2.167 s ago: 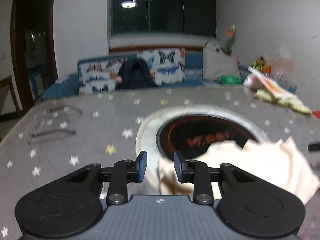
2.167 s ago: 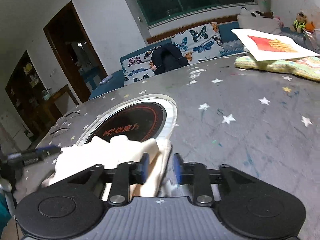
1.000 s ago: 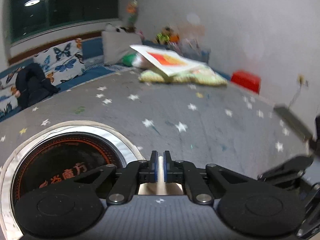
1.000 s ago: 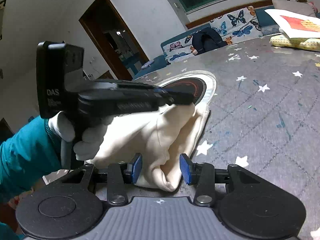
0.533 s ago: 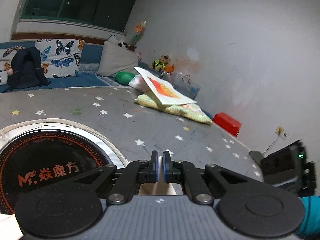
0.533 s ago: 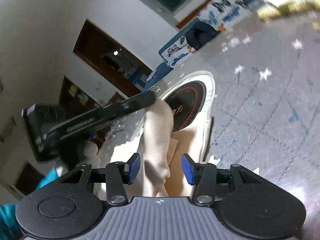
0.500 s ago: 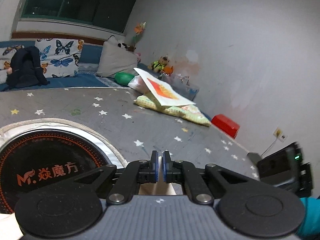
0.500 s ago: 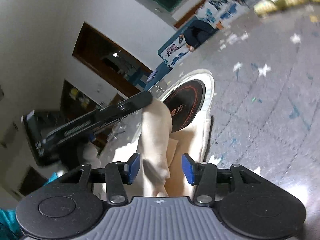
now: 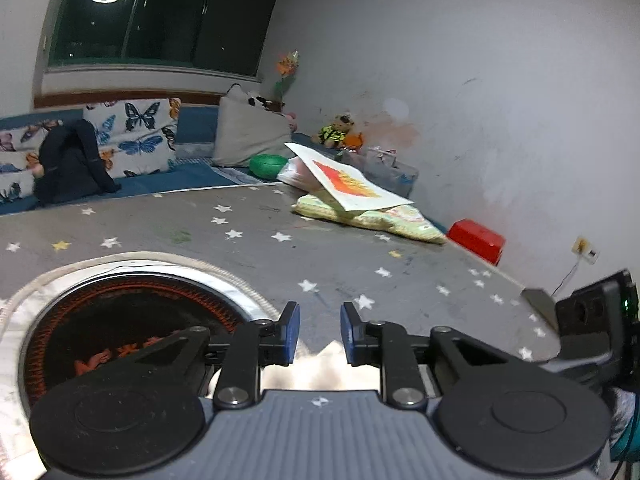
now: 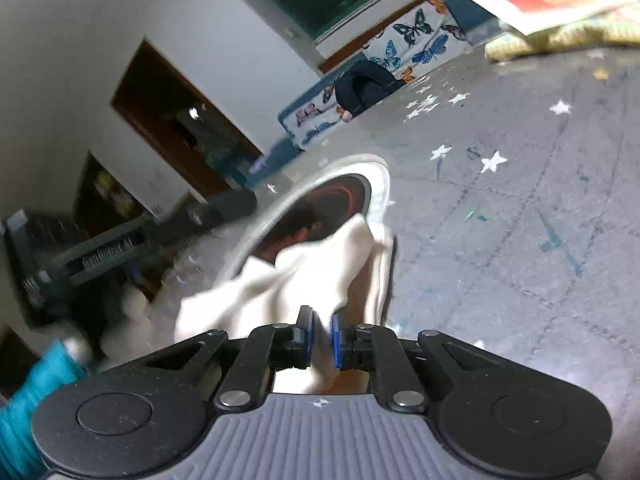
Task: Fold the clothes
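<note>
The cream cotton garment (image 10: 320, 276) is lying bunched across the rim of the round black hotplate (image 10: 320, 208), not yet folded flat. It is being pinched by the closing right gripper (image 10: 319, 338), while the left gripper (image 9: 319, 333) is being opened, its pads clear of the cloth.

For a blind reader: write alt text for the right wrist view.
The right gripper is closing its jaws on a fold of cream garment draped over a round black cooktop set in a grey star-patterned table. The left gripper hovers behind.
</note>
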A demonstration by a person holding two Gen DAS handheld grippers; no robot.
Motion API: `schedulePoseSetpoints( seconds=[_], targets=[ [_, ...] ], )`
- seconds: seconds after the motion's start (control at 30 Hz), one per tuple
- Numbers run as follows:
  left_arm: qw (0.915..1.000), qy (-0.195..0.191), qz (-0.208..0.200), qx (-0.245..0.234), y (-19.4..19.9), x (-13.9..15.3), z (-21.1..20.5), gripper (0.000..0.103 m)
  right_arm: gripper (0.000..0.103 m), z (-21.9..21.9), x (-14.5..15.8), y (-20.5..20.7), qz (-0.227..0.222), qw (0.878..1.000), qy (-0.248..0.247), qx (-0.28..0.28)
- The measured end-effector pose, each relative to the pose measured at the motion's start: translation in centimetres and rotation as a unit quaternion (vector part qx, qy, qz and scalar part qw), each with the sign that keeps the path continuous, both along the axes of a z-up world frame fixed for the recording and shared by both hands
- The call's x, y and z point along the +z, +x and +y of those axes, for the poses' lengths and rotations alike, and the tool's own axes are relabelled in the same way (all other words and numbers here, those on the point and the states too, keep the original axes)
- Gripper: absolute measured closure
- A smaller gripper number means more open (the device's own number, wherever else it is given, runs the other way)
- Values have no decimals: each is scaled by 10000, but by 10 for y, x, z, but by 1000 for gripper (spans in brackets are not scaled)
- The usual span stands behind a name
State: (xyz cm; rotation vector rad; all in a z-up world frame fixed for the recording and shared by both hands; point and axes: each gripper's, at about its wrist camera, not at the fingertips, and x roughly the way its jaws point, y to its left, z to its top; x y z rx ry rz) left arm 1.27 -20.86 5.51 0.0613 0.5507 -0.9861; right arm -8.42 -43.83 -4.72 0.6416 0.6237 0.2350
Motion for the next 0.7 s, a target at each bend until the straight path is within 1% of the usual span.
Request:
schedulePoseSetpoints(
  seconds=[0.07,0.1,0.13,0.2,0.27,0.33,0.4,0.5,0.6,0.67,0.7],
  targets=[
    [9998,131,-102,80,-9,-2,8,83,82,6,4,-2,9,9992,-398,-102],
    [9995,234,-205,112,-16,-3,14,83,75,9,9,-3,-37,9982,-581,-130],
    [9988,348,-308,148,-23,-4,18,83,66,12,16,-6,-124,9966,-791,-205],
    [9975,522,-433,189,-34,-8,27,83,62,18,31,-13,-393,9910,-1239,-329],
    [9966,636,-445,280,-42,-13,32,83,60,25,44,-12,-722,9846,-1544,-396],
    [9968,630,-345,360,-46,-17,38,83,61,29,49,-2,-828,9835,-1601,-169],
    [9965,641,-246,484,-46,-22,44,83,60,37,48,13,-788,9837,-1618,38],
    [9946,724,-140,724,-40,-29,54,83,61,47,37,37,-567,9812,-1812,344],
    [9892,948,2,1116,-24,-37,68,83,62,53,25,45,-332,9694,-2412,310],
    [9845,1062,146,1389,-10,-42,78,83,62,55,25,41,-331,9647,-2592,332],
    [9833,1048,204,1476,-5,-43,81,84,62,57,27,38,-349,9626,-2665,347]
  ],
)
